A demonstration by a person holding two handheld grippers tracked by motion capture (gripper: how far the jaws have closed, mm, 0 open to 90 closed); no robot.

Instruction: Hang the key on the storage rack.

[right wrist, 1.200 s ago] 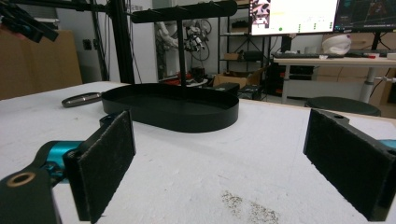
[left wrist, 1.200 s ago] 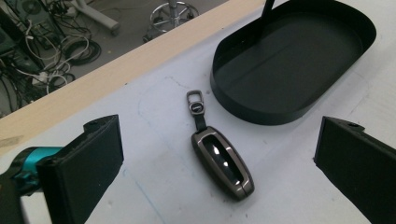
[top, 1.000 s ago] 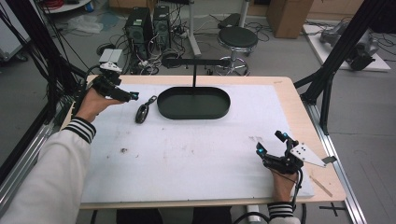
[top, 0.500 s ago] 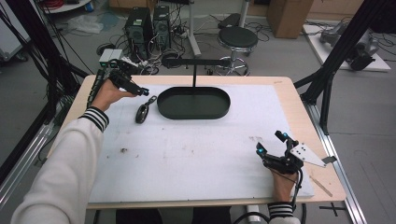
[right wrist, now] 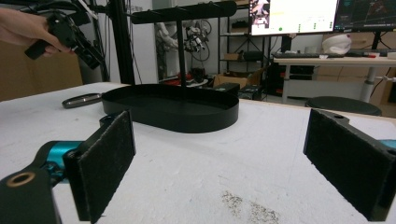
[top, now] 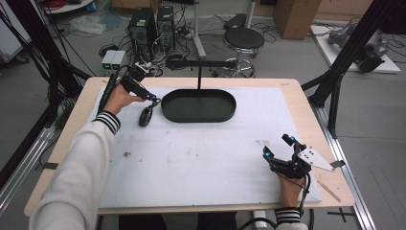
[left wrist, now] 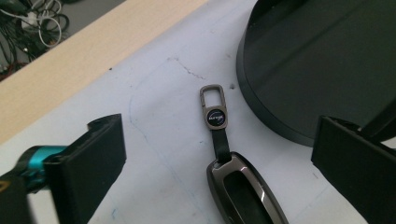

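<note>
While the left gripper (top: pixel 152 101) hangs over the key fob (top: pixel 145 116), its jaws stand spread on either side of the fob without touching it, having just closed a little. The fob lies flat on the white mat (top: pixel 201 158) of the worktop, just beside the left end of the black oval tray (top: pixel 198 105), its metal clip (left wrist: pixel 213 95) pointing away from the gripper. Well apart, near the front right corner, the right gripper (top: pixel 277 152) rests with its jaws spread wide and nothing between them.
</note>
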